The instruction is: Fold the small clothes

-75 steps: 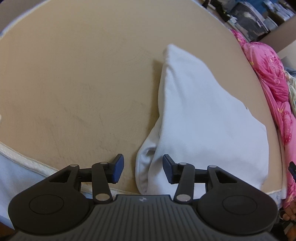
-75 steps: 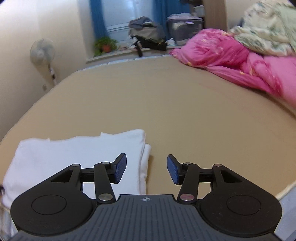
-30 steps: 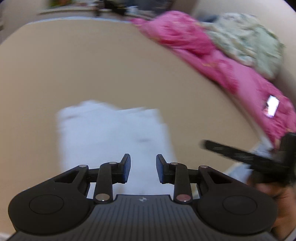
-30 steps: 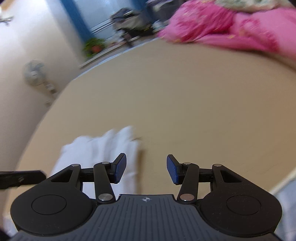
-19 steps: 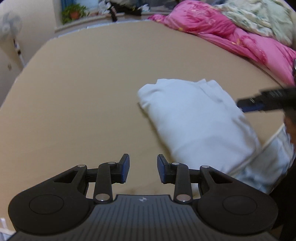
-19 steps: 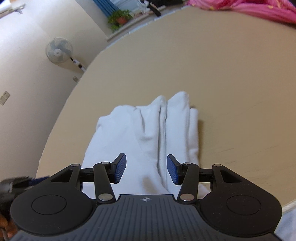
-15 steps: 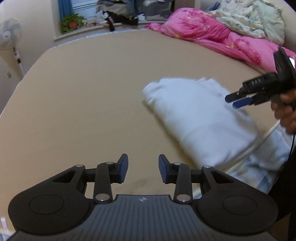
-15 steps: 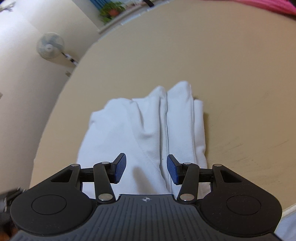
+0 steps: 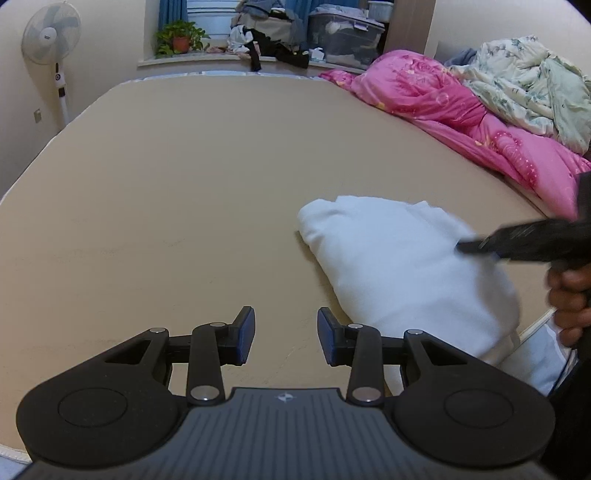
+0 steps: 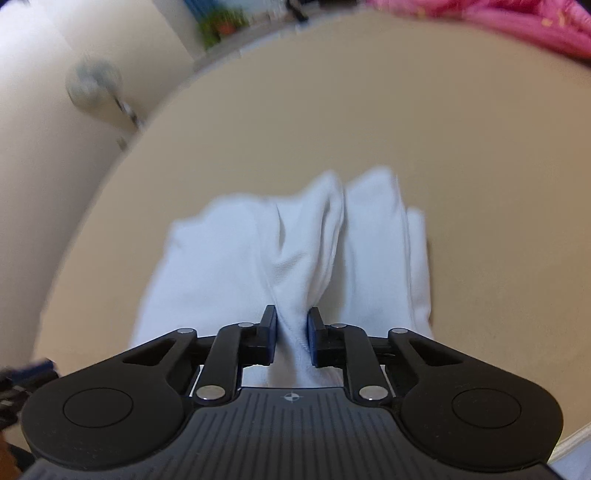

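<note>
A folded white garment (image 9: 399, 266) lies on the tan mattress (image 9: 184, 184) near its front right edge. In the right wrist view my right gripper (image 10: 291, 328) is closing, and its blue pads pinch a raised ridge of the white garment (image 10: 229, 266) at its near end. The left wrist view shows the right gripper (image 9: 465, 247) blurred, reaching onto the cloth from the right, with a hand (image 9: 569, 302) behind it. My left gripper (image 9: 286, 332) is open with nothing between its fingers, over bare mattress to the left of the garment.
A pink quilt (image 9: 461, 122) and a pale floral quilt (image 9: 528, 85) are heaped along the bed's right side. Beyond the bed are a standing fan (image 9: 50, 33), a potted plant (image 9: 179, 35) and a storage box (image 9: 343, 40) on a ledge.
My right gripper's jaws have gone from wide apart to pinching a bunched ridge of the white cloth. In the left wrist view it has dropped onto the garment. My left gripper has hardly moved.
</note>
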Demonstrator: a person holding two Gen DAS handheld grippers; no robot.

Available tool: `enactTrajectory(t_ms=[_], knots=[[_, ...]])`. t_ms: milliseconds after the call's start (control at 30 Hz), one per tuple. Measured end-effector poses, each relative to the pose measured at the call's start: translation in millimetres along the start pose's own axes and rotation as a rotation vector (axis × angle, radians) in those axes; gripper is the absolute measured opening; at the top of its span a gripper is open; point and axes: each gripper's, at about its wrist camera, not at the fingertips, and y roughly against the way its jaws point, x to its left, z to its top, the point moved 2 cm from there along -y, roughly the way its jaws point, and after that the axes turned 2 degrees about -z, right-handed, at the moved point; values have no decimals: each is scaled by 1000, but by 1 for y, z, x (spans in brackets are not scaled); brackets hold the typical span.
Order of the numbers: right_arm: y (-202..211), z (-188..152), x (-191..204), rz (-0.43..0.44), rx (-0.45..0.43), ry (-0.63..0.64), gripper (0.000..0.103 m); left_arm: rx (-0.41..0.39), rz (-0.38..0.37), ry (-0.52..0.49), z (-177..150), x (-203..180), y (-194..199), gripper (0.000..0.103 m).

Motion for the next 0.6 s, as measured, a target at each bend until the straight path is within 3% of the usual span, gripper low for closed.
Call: enactTrajectory(t_ms=[100, 167, 233, 300, 367, 400, 500, 600], knots=[[48, 4, 1, 107, -158, 12, 15, 0, -35, 4, 0, -5, 1, 41], [70, 3, -4, 111, -215, 34, 15, 0, -74, -3, 1, -14, -2, 41], [67, 1, -17, 32, -174, 24, 16, -6, -114, -33, 0, -28, -6, 41], [44, -3, -32, -121, -56, 32, 20, -6, -153, -78, -2, -45, -11, 41], [40, -4, -42, -234, -61, 19, 20, -10, -186, -120, -4, -62, -14, 41], [46, -4, -45, -229, -89, 0, 20, -13, -205, -133, -5, -68, -16, 41], [65, -6, -45, -72, -122, -9, 20, -18, -258, -149, -7, -84, -25, 41], [56, -14, -34, 4, -28, 84, 36, 54, -293, -130, -14, -95, -50, 40]])
